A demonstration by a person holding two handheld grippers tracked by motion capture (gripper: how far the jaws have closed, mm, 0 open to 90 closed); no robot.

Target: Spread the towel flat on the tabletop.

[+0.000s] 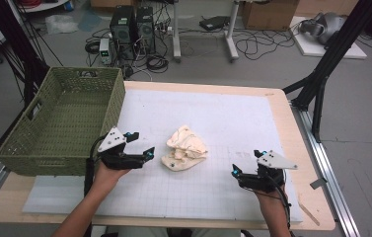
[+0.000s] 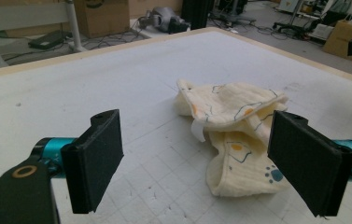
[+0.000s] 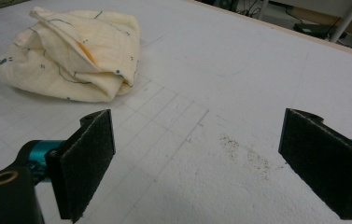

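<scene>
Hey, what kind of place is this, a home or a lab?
Most likely a lab or workshop: computer towers and tangled cables sit on the bare floor, with cardboard boxes behind the table.

Both forearms come in from the bottom of the high view, well apart. The left gripper (image 1: 141, 145) is held low, jaws spread wide and angled to the right — the right gripper (image 1: 242, 164) likewise has its jaws wide apart, pointing up and left
</scene>
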